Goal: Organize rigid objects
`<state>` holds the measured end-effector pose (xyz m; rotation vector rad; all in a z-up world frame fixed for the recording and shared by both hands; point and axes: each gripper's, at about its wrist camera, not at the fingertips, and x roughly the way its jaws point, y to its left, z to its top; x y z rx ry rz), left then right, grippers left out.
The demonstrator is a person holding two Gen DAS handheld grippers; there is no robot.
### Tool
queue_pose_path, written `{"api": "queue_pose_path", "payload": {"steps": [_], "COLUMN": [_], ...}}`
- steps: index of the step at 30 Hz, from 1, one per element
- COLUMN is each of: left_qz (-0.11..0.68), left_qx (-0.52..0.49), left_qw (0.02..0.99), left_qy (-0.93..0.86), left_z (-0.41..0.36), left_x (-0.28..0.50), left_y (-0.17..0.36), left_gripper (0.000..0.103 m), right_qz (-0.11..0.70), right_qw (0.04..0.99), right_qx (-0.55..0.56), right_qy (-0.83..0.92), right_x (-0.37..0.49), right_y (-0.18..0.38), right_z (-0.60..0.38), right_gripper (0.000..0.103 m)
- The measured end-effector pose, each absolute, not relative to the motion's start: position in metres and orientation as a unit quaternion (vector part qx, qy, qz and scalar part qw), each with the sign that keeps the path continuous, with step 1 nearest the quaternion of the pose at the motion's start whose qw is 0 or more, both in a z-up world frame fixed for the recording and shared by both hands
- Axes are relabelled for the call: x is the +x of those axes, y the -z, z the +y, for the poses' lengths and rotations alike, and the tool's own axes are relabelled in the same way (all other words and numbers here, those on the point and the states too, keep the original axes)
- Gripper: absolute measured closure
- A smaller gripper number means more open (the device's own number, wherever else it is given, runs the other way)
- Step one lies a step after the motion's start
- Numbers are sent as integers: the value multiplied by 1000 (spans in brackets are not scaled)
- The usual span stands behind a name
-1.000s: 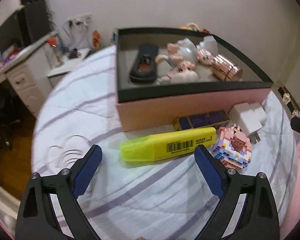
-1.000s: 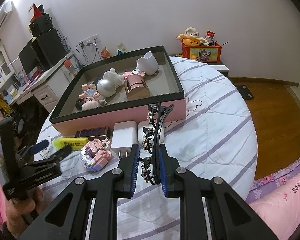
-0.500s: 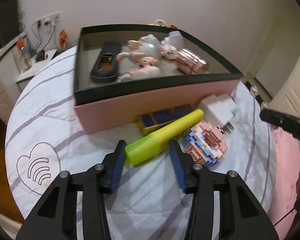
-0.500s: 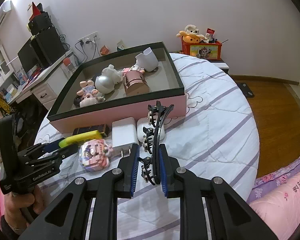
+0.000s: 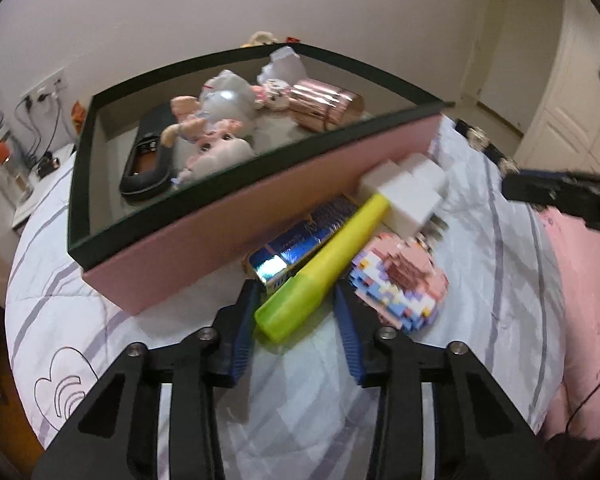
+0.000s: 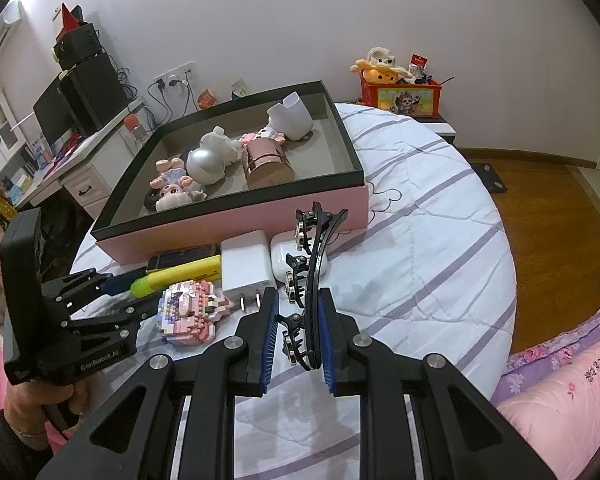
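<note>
On the bed, left wrist view:
Left gripper point(image 5: 296, 308): jaws closing around the capped end of the yellow highlighter point(image 5: 324, 272); the blue pads sit just beside the barrel on both sides, and I cannot see firm contact yet.
Highlighter: lies on the striped bedspread point(image 5: 80, 312), slanting away toward the pink box point(image 5: 260, 216), wedged between a blue packet point(image 5: 296, 240) and a pink brick model point(image 5: 400, 280); its far end meets the white charger point(image 5: 412, 192).
Box contents: black case point(image 5: 148, 160), small dolls point(image 5: 216, 136) and a rose-gold tin point(image 5: 324, 104) already inside.
Advice: finish closing squarely across the barrel, well behind the rounded tip, so the smooth plastic does not squirt out; lift straight up first so the packet and brick model are not dragged.

Right wrist view:
Right gripper point(image 6: 298, 332): clamped fully on a black hair claw clip point(image 6: 312, 268), which stands upright between the pads, above the bedspread.
Left gripper from here: low at the left, held by a hand point(image 6: 32, 408), its tips at the highlighter's green end.
Nearby: white earbud case point(image 6: 296, 256) beside the charger, both touching the box's front wall.
Advice: likely best to keep the clip hand quiet until the highlighter clears the box rim, then drop each into a bare patch of the box floor.
</note>
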<state>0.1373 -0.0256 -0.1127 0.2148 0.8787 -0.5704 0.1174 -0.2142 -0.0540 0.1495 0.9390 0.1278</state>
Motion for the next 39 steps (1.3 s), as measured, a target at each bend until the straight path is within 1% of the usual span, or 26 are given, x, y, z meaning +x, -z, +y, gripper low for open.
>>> {"api": "queue_pose_path", "payload": {"steps": [1,3,8,13,23,24,26,28,30,35,39], "left_qz": [419,417,417,422,423,424,423,420,420,421,410], "left_qx": [106,114,118,118,93,93,91,85,76,49,49], "left_qw": [858,856,857,842,845,847,850,852,855,859,867], "left_qy": [277,284,279,314,314,308,302,299,295,287,278], "left_z": [-26,-27,-30,-37,-55,-57,-58,-57,-55,-45,-38], "left_x": [134,126,127,116,134,134,131,126,120,110,100], "left_y": [113,112,111,110,116,115,115,114,113,106,90], "left_gripper": [72,74,73,73,74,77,79,82,84,84,84], "right_qz": [453,453,453,453,455,455,456,455,453,447,444], "right_qw": [887,886,886,887,886,885,885,885,886,889,890], "right_qx": [72,71,71,71,71,71,71,72,71,73,75], "right_qy": [-62,-63,-63,-60,-62,-62,-62,-63,-64,-68,-72], "right_x": [118,118,118,118,116,116,116,115,114,111,110], "right_y": [55,55,55,55,57,57,58,57,56,50,45], "right_z": [-214,-213,-214,-215,-214,-215,-215,-215,-215,-215,-215], "right_gripper": [84,84,84,84,84,84,84,84,84,84,84]}}
